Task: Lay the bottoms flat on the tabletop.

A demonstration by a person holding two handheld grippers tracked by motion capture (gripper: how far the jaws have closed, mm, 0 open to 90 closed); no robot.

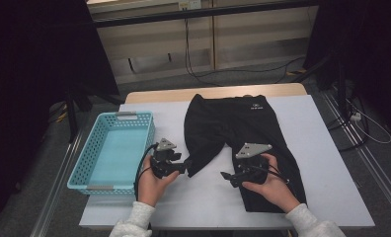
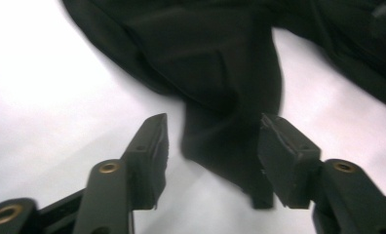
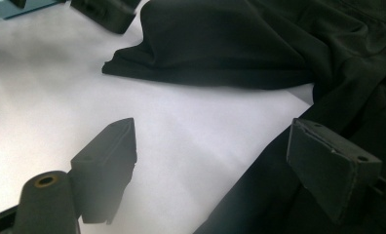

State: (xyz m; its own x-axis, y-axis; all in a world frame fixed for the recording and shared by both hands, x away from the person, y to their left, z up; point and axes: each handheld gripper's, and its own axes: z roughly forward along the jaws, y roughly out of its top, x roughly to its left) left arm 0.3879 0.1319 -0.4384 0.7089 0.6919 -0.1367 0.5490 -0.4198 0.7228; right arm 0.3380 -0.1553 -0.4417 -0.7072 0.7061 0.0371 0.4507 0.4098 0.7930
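Trousers: black trousers (image 1: pixel 243 128) lie spread on the white table cover (image 1: pixel 332 163), waistband at the far edge, both legs running toward the person. The leg on the left is bunched and angled inward, its cuff ending near the left gripper; the other leg lies long and flat under the right hand.

Left gripper: left gripper (image 1: pixel 183 167) sits low at the cuff of the bunched leg. In the left gripper view (image 2: pixel 213 146) its jaws stand spread, with the cuff end hanging between them and not yet pinched.

Right gripper: right gripper (image 1: pixel 228 177) hovers at the inner edge of the flat leg. In the right gripper view (image 3: pixel 215 161) its jaws are wide apart, one over bare table cover, the other over black cloth; nothing is held.

Basket: light blue basket (image 1: pixel 85 168) stands at the left edge of the table, beside the left hand, with nothing in it.

Step in hand: by my reading, taking hold of the trouser legs near their lower ends, a likely start to folding before the basket comes into it.

Next move: the left jaws need to close on the cuff cloth already between them; the right gripper needs to slide one jaw under the leg's edge and press together on the fabric, catching both layers so the leg lifts cleanly.

Risk: thin cloth may slip from a shallow grip.
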